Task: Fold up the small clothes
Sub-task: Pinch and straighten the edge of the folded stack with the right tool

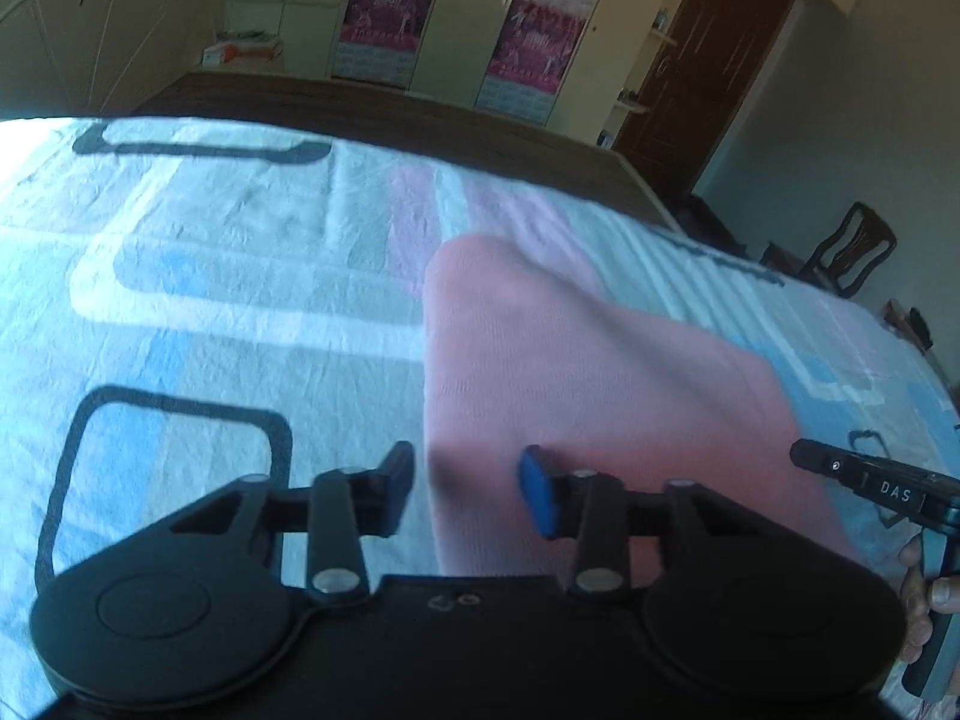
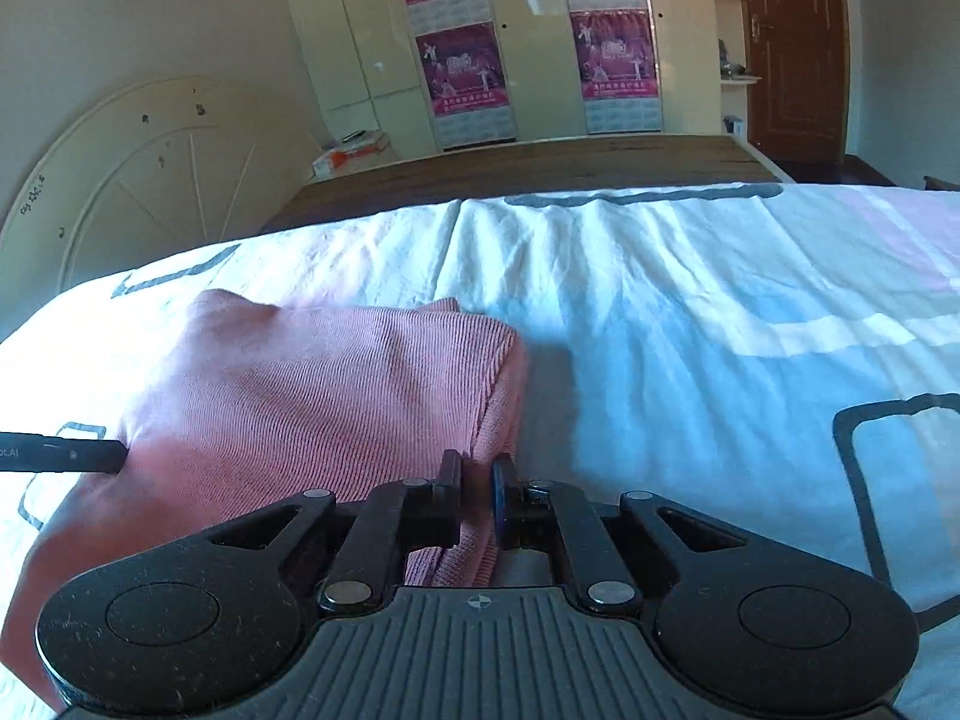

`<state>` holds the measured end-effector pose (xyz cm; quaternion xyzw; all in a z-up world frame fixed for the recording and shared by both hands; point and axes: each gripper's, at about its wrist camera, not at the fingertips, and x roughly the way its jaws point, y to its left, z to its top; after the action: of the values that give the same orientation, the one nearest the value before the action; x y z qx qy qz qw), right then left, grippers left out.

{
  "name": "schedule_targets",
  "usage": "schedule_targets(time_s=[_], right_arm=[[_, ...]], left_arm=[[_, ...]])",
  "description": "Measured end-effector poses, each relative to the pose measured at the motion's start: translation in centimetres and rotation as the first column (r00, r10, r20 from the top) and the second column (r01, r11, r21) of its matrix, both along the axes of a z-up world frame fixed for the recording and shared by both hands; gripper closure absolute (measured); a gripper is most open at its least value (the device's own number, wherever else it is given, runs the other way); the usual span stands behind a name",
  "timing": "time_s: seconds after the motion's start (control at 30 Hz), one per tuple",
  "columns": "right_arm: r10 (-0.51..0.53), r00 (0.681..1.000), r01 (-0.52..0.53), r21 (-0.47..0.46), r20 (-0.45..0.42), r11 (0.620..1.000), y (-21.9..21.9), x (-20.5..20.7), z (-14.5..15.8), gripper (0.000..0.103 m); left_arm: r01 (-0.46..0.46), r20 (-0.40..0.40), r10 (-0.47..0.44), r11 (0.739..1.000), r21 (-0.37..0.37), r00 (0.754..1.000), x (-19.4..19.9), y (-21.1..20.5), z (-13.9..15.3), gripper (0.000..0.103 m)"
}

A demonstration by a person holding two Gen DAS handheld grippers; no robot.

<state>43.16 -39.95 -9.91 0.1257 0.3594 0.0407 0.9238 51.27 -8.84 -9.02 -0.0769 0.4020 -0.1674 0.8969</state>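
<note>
Nearest the lens in the right wrist view is the right gripper point(image 2: 477, 495), black w/ one blue pad, jaws pinched nearly together on the edge of the pink cloth point(image 2: 312, 384). You can see the ribbed pink fabric squeezed btwn the two pads and bunching down behind them, so that one's def gripping it.

In the left wrist view the left gripper point(image 1: 468, 489) sits low in frame, same black body + blue pad. Its jaws stand apart w/ a clear gap, over the left edge of the cloth point(image 1: 576, 372). Pads aren't pressing on anything afaict, fabric just lies flat under the gap. Pic is a bit blurry there tho.

The cloth itself is a small pink ribbed piece lying on the bed, spread mostly flat from the left view; from the right view its far end looks humped up w/ a folded corner. Each gripper pokes into the other's view: the right one's black tip at the cloth's right side point(image 1: 864, 474), w/ fingers of a hand point(image 1: 924, 594) around its handle, and the left one's tip touching the cloth's left side point(image 2: 66, 453).

Under it all is a bedsheet point(image 2: 690, 312), white w/ pale blue, pink and grey blocks and dark outlines. Beyond the bed: cream wardrobe w/ magenta posters point(image 2: 465, 69), a brown door point(image 2: 792, 48), and a dark wooden chair point(image 1: 852, 249) off to the side.
</note>
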Motion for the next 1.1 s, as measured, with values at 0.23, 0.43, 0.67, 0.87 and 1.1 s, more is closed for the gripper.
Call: schedule_targets(time_s=[0.23, 0.43, 0.67, 0.87, 1.1], right_arm=[[0.063, 0.998, -0.065, -0.123, -0.021, 0.990, 1.8, 4.3, 0.8, 0.093], [0.045, 0.991, -0.065, -0.163, -0.123, 0.984, 1.5, 6.3, -1.4, 0.075], [0.103, 0.994, -0.105, -0.113, -0.021, 0.988, 1.8, 1.4, 2.8, 0.075], [0.166, 0.979, -0.187, -0.193, -0.122, 0.963, 4.4, -1.2, -0.5, 0.075], [0.153, 0.986, -0.162, -0.157, -0.069, 0.974, 4.7, -3.9, 1.7, 0.075]], left_arm=[[0.142, -0.038, -0.137, 0.978, 0.152, 0.990, 4.4, -5.2, -0.9, 0.068], [0.152, -0.044, -0.146, 0.967, 0.202, 0.988, 4.4, -6.3, -0.9, 0.070], [0.153, 0.087, -0.175, 0.964, 0.217, 0.981, -2.8, -4.2, 1.4, 0.067], [0.150, 0.066, -0.177, 0.943, 0.297, 0.982, -5.2, -5.2, -0.8, 0.061], [0.127, 0.076, -0.157, 0.944, 0.305, 0.985, -7.8, -4.9, 0.9, 0.064]])
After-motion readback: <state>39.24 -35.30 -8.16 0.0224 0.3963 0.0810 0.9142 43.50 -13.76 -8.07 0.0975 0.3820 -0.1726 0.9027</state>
